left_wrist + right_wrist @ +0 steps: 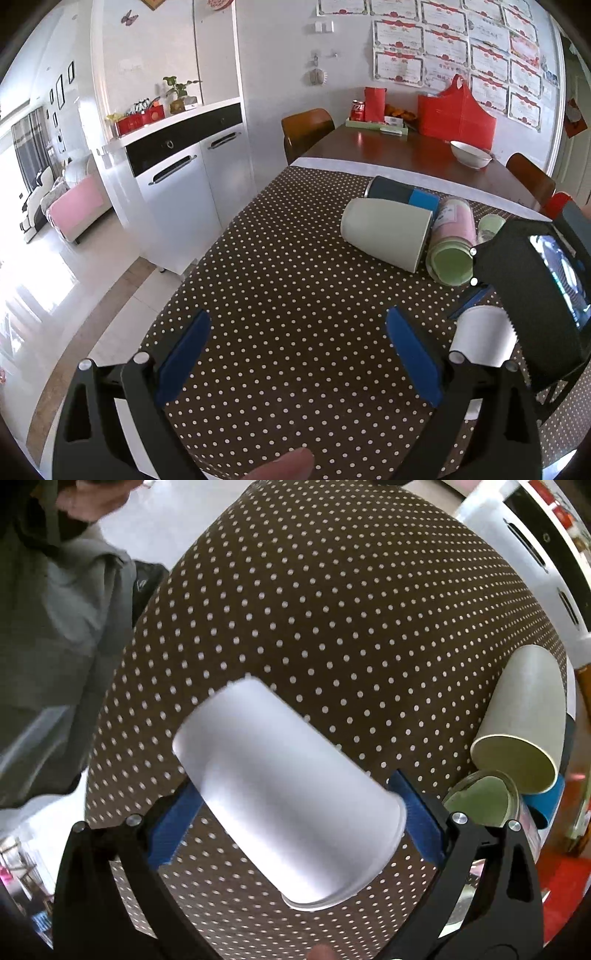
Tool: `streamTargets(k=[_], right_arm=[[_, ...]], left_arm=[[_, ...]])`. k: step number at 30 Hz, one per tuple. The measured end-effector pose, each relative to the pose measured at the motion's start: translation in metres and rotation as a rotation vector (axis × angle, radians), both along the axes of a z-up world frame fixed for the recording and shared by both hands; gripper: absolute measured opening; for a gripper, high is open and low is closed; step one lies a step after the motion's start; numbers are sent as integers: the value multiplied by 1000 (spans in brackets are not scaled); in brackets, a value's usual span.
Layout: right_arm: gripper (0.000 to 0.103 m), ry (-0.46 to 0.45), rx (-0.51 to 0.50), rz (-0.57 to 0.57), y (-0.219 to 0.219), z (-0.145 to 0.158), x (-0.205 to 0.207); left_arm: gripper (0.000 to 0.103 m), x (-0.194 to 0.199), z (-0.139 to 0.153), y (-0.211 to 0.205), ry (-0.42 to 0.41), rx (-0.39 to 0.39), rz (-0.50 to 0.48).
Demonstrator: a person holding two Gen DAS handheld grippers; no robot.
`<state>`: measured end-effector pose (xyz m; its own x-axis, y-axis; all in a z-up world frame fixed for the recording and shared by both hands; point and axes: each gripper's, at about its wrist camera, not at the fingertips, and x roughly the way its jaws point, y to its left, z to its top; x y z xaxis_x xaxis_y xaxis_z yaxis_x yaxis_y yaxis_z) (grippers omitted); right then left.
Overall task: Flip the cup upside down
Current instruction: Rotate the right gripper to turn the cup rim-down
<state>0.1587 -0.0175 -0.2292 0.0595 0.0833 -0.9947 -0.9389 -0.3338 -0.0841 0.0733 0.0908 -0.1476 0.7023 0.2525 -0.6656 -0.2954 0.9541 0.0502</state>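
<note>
The right gripper [295, 819] is clamping the white cup [284, 794] between its fingers, tilted above the dotted bench [351, 609]. The left gripper [295, 354] is hovering with fingers apart, holding nothing.

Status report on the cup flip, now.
Right gripper shut on white cup, cup tilted above polka-dot tablecloth. Left gripper open, empty. Other cups lying on their sides nearby.

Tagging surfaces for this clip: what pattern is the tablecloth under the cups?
Dark brown tablecloth with small white polka dots, clearest in the left wrist view.
</note>
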Motion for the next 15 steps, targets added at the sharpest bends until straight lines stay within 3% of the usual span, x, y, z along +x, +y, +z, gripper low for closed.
streamTargets(k=[7,12,14,15], right_arm=[[97,-57,-43,70,23,-5,-18],[97,-50,-46,67,52,-9,-24],[91,-10,-46,-19,56,-8,-12],[81,-12,-39,-59,57,-8,-6]], left_arm=[[94,-9,-3,10,0,-17,7],[94,-15,-5,19,1,-27,29],[94,-16,-5,23,0,-32,36],[94,-16,-5,24,-2,-33,37]])
